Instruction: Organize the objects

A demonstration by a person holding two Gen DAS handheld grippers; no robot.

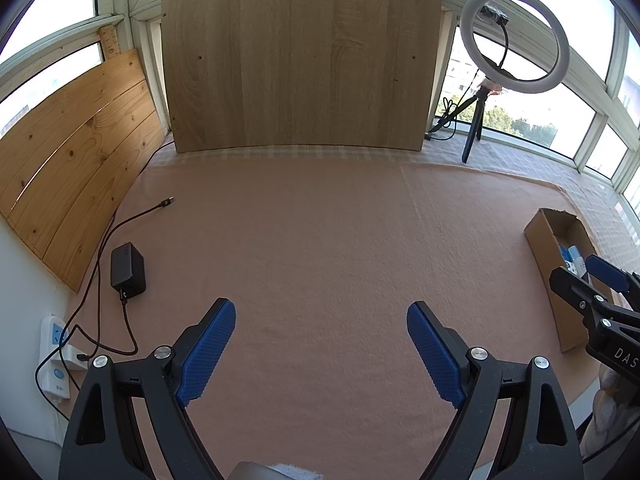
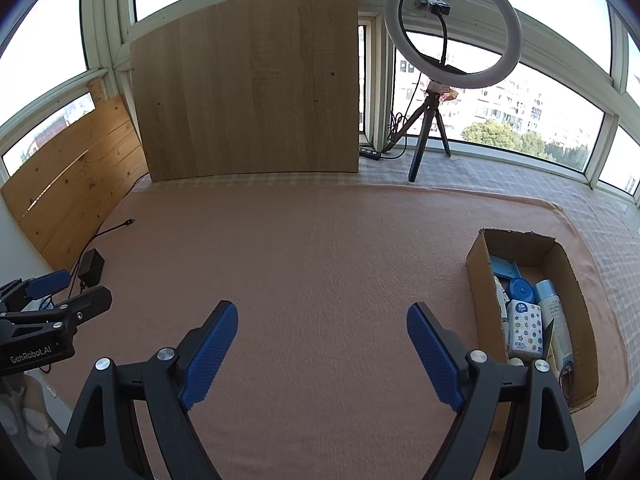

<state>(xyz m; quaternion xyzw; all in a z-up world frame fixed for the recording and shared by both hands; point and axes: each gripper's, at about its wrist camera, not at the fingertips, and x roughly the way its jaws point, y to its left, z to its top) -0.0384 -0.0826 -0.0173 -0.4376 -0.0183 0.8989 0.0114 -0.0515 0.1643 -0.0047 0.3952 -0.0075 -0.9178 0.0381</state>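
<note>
Blue ribbed pads are standing wide apart on both tools, nothing between them: left gripper (image 1: 320, 354) and right gripper (image 2: 322, 354) are both hovering empty over the pink felt mat (image 2: 320, 248), pointing down and forward.

Risk, judged: the task's items are all sitting in the cardboard box (image 2: 478, 280), off to the right of the right gripper's jaws, not between them. The box is narrow and packed, so an open-wide approach is likely catching a box wall or nudging the whole box along the mat, since nothing is pinning it. The near end of the box is partly hiding behind the right finger, so what is lying there I cannot tell.

Inside, near to far: a tissue pack (image 2: 525, 330) with dotted print, lying just beside a pale blue spray bottle (image 2: 554, 320) on its side; both touching or nearly so, so grabbing one is risking dragging the other. Past them a blue round lid (image 2: 522, 290), then a blue flat piece at the far end, too small to name.

From the left wrist view the box is showing only at the far right edge, well apart from the left jaws. On that tool's left, a black power adapter (image 1: 127, 270) and its cable (image 1: 132, 216) are trailing on the mat; a sweep that way is risking a snag.

Far back: wood board (image 2: 248, 92) leaning at the window, ring light (image 2: 454, 32) on a tripod.
</note>
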